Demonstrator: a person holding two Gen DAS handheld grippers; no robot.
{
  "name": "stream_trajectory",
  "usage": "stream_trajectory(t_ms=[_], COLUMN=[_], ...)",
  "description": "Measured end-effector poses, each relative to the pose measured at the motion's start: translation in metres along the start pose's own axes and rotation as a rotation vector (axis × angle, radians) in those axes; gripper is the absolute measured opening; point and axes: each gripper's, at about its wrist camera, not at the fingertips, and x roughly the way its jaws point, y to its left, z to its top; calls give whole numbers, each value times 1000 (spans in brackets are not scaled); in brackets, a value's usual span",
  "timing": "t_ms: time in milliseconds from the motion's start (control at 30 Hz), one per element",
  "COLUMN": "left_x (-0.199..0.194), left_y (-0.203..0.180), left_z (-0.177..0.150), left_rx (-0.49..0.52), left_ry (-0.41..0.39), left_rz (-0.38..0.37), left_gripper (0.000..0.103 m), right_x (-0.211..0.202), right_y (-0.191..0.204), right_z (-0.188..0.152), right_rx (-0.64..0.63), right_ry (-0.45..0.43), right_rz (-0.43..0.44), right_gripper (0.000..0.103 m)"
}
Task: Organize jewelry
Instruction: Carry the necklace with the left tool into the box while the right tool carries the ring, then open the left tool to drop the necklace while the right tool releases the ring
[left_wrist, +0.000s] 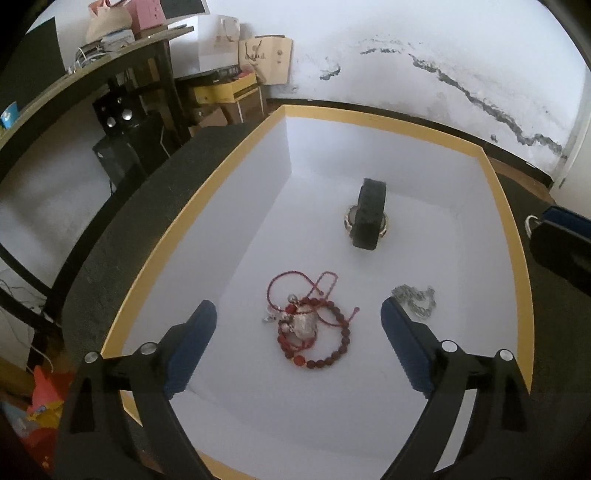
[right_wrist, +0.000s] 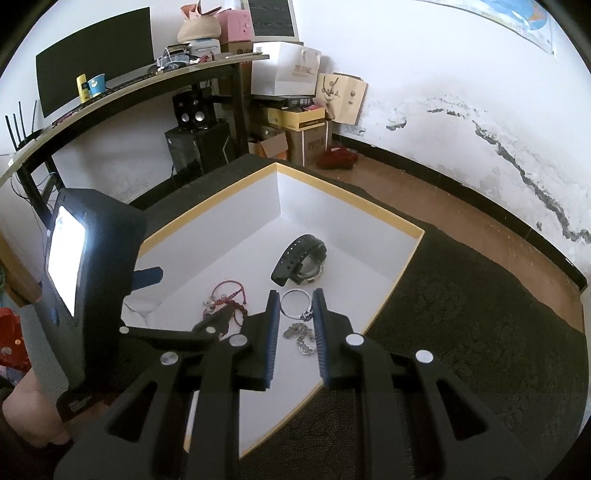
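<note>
A white box with a yellow rim (left_wrist: 369, 122) sits on a dark mat. On its floor lie a black watch (left_wrist: 369, 210), a tangle of red bead and cord bracelets (left_wrist: 314, 332) and a silver chain (left_wrist: 417, 301). My left gripper (left_wrist: 297, 306) hangs open and wide just above the red bracelets, holding nothing. In the right wrist view my right gripper (right_wrist: 295, 293) is shut on a thin silver bangle (right_wrist: 293, 308), held over the box's right side. The chain (right_wrist: 301, 338) shows below it, and the watch (right_wrist: 299, 258) lies beyond.
A dark patterned mat (right_wrist: 461, 332) covers the surface around the box. A curved desk (right_wrist: 147, 81) with a monitor and clutter stands at the back left, with speakers, cardboard boxes and paper bags (right_wrist: 295, 74) by the cracked wall. A hand (right_wrist: 29, 406) holds the left gripper.
</note>
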Motion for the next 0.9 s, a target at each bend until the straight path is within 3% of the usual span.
stream_trajectory(t_ms=[400, 600, 667, 900], left_x=[-12, -15, -16, -20], left_y=[23, 51, 59, 64], left_z=[-3, -1, -1, 0], left_rx=[-43, -106, -120, -132], left_ry=[-28, -41, -40, -51], left_rz=[-5, 7, -20, -41], left_gripper=[89, 89, 89, 89], right_x=[12, 41, 52, 86], right_y=[7, 10, 12, 15], right_z=[5, 11, 12, 21], right_rx=[-10, 4, 3, 0], right_ry=[33, 86, 109, 174], right_rz=[-28, -49, -57, -76], right_gripper=[18, 18, 18, 18])
